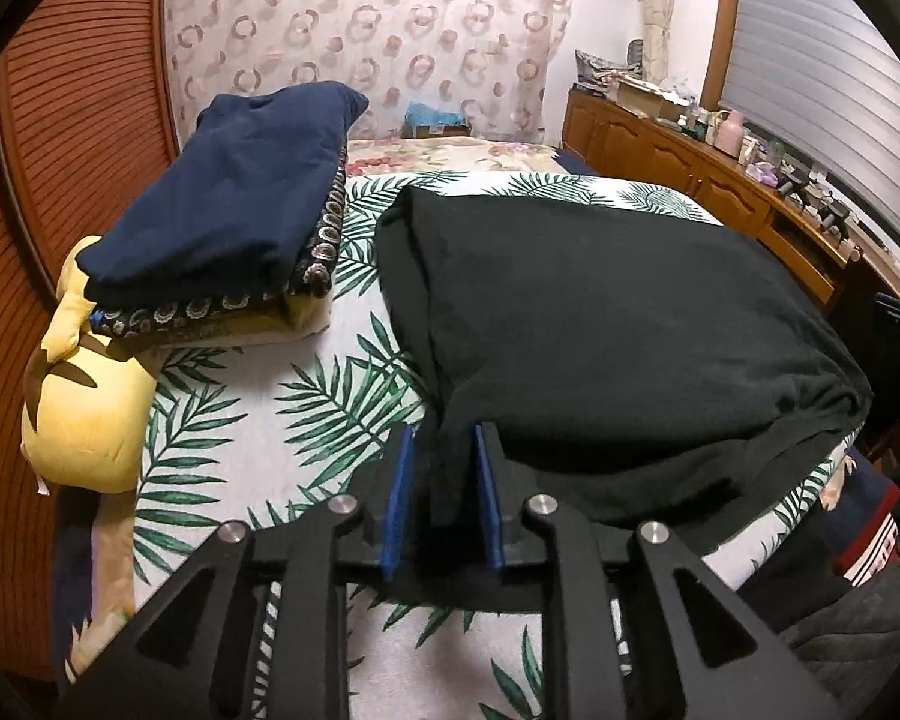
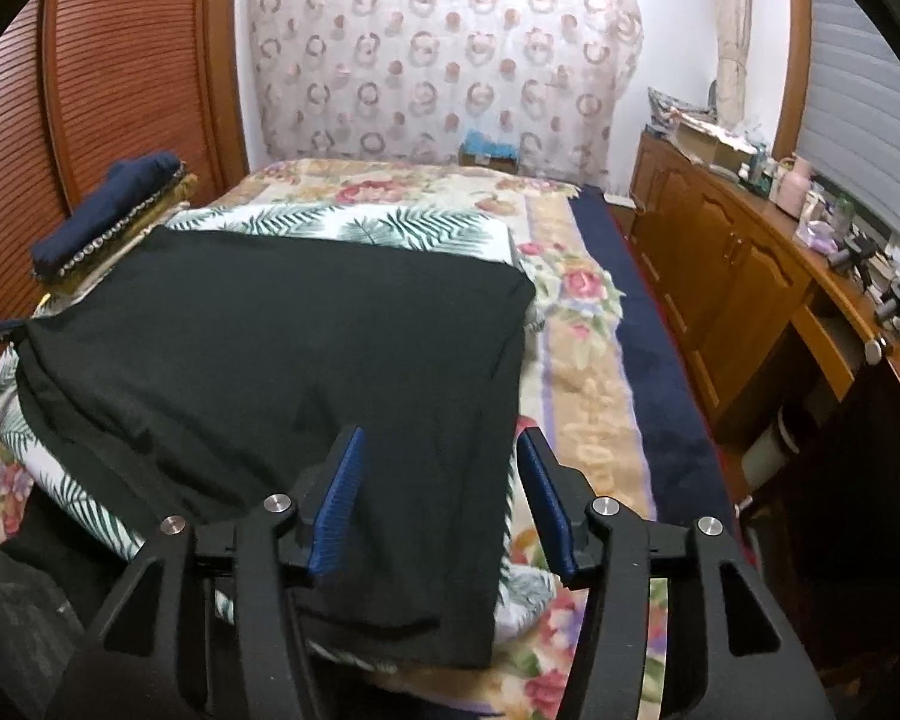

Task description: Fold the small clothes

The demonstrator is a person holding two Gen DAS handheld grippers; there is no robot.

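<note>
A black garment (image 1: 618, 324) lies half-folded on the palm-leaf cloth (image 1: 306, 396) on the bed; it also shows in the right wrist view (image 2: 282, 360). My left gripper (image 1: 444, 468) is shut on the garment's near left corner, with black cloth between the blue pads (image 1: 401, 498). My right gripper (image 2: 441, 480) is open, its jaws on either side of the garment's near right edge, not pinching it.
A stack of folded clothes topped by a navy piece (image 1: 228, 210) sits at the left, on a yellow cushion (image 1: 84, 420). A floral blanket (image 2: 576, 360) covers the bed. A wooden cabinet (image 2: 738, 276) with clutter runs along the right. A louvred wooden door (image 2: 120, 72) stands left.
</note>
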